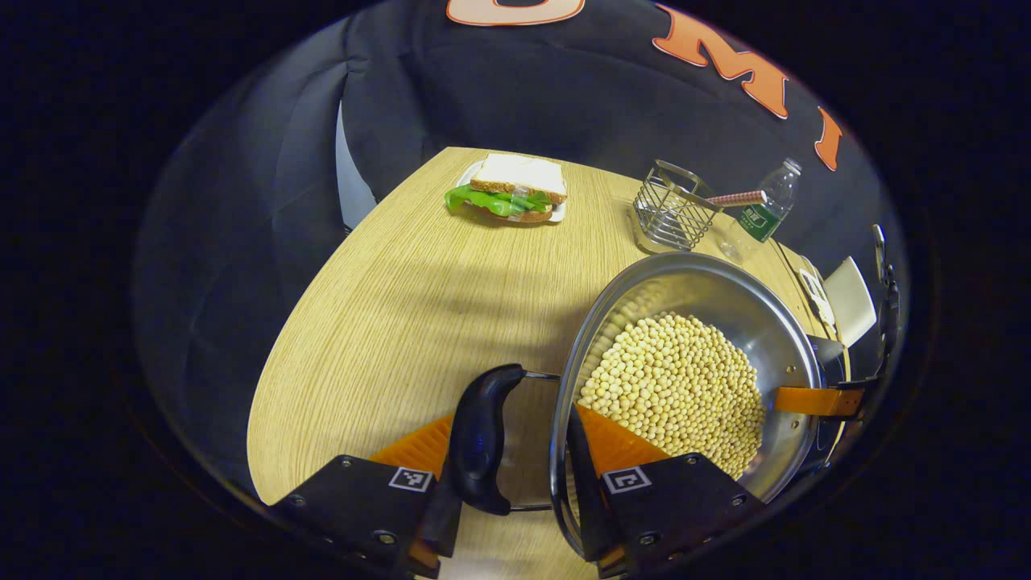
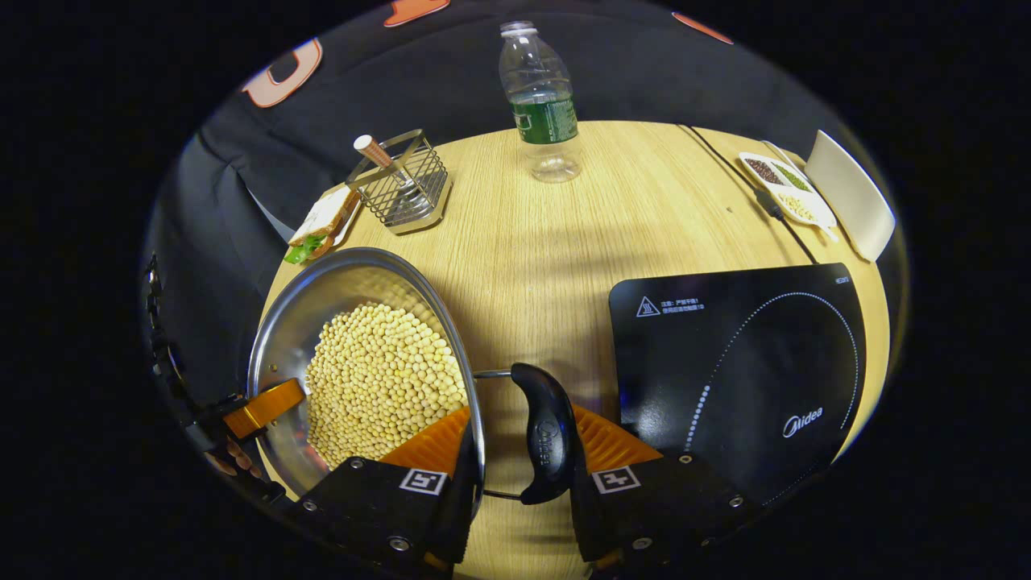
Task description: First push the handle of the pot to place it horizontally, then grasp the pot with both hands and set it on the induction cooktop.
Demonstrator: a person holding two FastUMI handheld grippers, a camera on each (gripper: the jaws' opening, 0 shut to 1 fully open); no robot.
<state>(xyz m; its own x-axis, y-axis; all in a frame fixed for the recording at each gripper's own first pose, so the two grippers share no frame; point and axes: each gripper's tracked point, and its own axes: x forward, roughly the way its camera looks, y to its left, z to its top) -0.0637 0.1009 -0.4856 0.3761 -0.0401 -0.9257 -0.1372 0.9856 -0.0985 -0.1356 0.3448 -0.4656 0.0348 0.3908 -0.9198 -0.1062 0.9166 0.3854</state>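
The steel pot (image 2: 362, 354), on the table (image 2: 548, 242) left of the cooktop (image 2: 749, 362), is full of beans, so likely heavy and spillable; its handles are the hold. Each gripper, left (image 1: 523, 451) and right (image 2: 515, 451), straddles a handle and the rim; whether they pinch, I cannot tell. The bottle (image 2: 541, 101), rack (image 2: 403, 185) and sandwich (image 1: 509, 192) stand well clear.

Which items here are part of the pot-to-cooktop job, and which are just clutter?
In play: pot of beans, its handles, induction cooktop, left gripper, right gripper.
Lying about: sandwich, wire rack, bottle, snack tray.
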